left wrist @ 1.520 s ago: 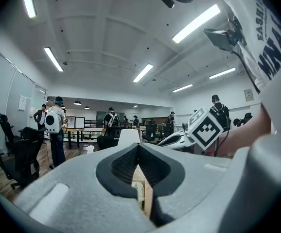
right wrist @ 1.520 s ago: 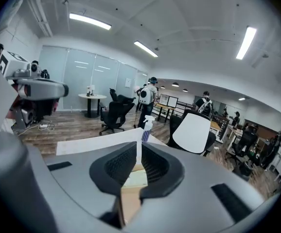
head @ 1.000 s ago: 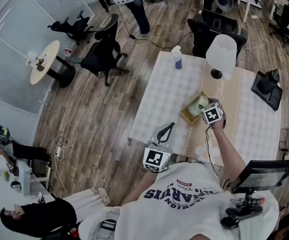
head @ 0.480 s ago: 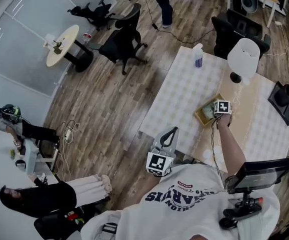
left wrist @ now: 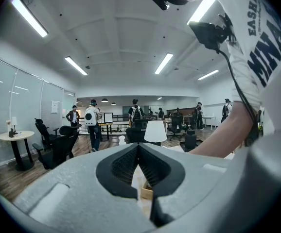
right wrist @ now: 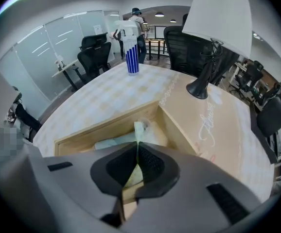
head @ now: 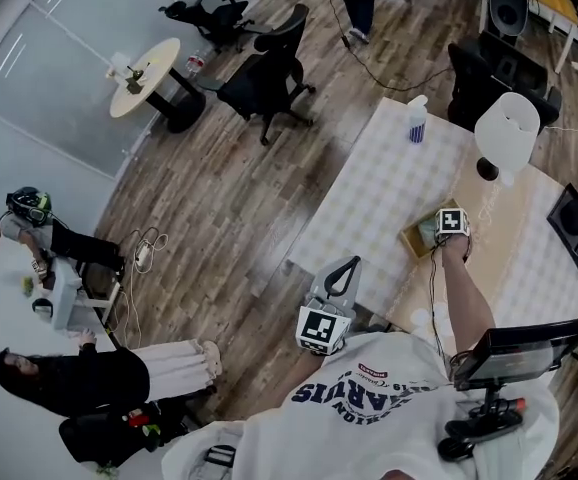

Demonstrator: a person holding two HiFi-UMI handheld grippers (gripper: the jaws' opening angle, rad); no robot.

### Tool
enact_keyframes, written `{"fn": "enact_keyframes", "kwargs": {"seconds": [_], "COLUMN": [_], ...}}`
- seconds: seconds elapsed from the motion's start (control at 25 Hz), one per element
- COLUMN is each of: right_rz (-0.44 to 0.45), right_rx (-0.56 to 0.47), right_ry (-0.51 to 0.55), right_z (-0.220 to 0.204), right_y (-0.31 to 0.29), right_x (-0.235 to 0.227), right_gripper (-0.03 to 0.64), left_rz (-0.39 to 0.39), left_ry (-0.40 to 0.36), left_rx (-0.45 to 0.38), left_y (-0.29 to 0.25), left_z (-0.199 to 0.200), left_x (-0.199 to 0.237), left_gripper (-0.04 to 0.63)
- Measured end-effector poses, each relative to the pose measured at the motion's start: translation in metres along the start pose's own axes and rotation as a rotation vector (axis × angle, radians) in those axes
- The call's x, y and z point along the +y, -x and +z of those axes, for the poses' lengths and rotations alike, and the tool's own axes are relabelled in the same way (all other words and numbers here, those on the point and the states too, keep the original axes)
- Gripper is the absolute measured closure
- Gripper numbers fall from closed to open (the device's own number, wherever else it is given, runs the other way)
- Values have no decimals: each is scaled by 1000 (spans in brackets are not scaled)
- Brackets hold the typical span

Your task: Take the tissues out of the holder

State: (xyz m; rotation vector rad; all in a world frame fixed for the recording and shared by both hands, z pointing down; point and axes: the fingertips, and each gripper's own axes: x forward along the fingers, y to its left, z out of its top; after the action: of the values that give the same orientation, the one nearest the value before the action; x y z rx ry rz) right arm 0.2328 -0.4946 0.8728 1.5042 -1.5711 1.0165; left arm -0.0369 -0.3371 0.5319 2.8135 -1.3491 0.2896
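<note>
Checked counter (head: 369, 208) under a beige mat (right wrist: 223, 130), cursive script on it too slanted to read. At the mat's edge, wooden holder (right wrist: 106, 124) with tissues (right wrist: 140, 129) inside. Down in the holder, right gripper (right wrist: 137, 145), fingers (right wrist: 152, 165) just closed, pinching the tissues' peak. By the counter's near edge, left gripper (left wrist: 138, 145), fingers pressed together, empty.

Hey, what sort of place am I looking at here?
Probably an open-plan office or lab: black office chairs, a glass partition wall, and ceiling strip lights over a wide shared floor.
</note>
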Motion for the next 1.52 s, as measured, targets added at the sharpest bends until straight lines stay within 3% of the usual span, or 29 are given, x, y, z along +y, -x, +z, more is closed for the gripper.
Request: {"fn": "enact_keyframes", "kwargs": {"seconds": [0.52,0.88,1.24,1.52], "right_rz": [-1,-16,-11,37], "right_rx": [-75,-160,-402,-657], "right_ry": [-3,64,125,134], "right_z": [7,30,87,124], "right_y": [18,58,154,282], "right_x": [-6,2,23,41], "right_gripper": [611,611,611,611], "left_rz": [-37,-47,-119,-207], "left_ry": [-15,-13,-16,-14], "left_rx": [-21,-42,-76,-107], "left_y": [-7,-2,-13,-19], "left_z": [9,14,18,26], "left_x": [-6,-6,-20,-41], "left_gripper": [591,591,591,591]}}
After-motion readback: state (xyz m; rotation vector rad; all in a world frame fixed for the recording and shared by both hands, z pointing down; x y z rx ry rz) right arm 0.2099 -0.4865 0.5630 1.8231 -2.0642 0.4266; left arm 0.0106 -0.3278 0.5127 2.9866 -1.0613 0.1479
